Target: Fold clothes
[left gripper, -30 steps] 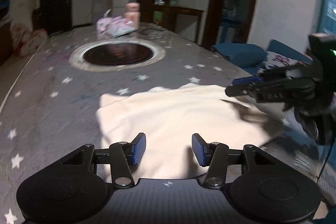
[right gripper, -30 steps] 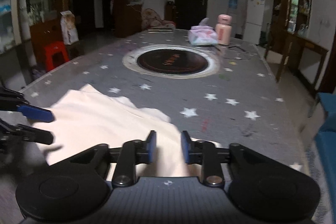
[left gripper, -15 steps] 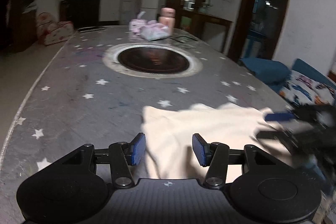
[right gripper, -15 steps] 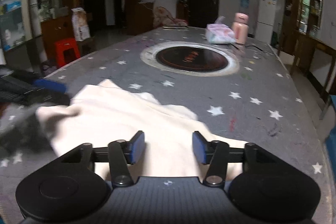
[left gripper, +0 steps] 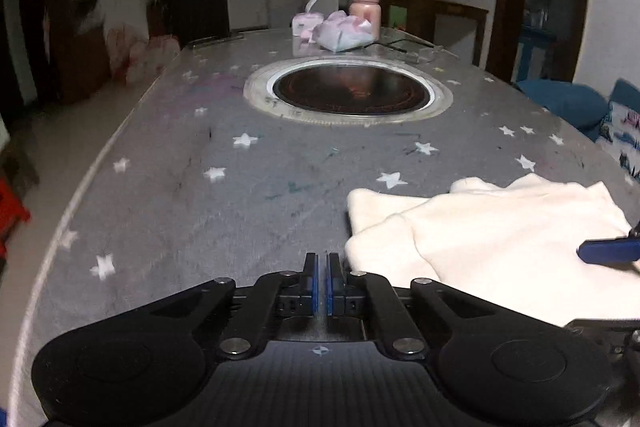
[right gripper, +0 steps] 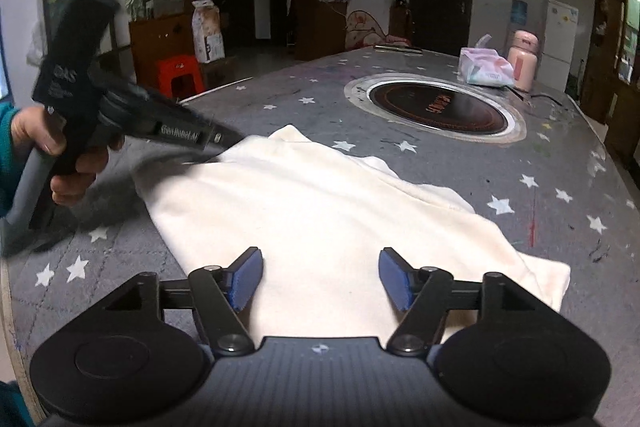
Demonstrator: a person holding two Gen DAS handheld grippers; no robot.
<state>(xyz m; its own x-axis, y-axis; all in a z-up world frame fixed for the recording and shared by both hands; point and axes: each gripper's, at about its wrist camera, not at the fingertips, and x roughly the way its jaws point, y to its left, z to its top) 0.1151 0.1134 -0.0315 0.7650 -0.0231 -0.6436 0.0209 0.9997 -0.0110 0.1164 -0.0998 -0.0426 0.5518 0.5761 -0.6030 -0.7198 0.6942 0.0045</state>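
Cream garment (right gripper: pixel 320 211) lies folded flat on the star-print table (left gripper: pixel 224 211); my left gripper (left gripper: pixel 319 277) is closed on nothing beside its edge, right gripper (right gripper: pixel 320 281) spread wide above it, so I'd pinch both near corners evenly before folding

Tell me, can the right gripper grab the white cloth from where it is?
Probably yes. The right gripper is open right over the white cloth, and nothing lies between them. The left gripper is off at the far edge.
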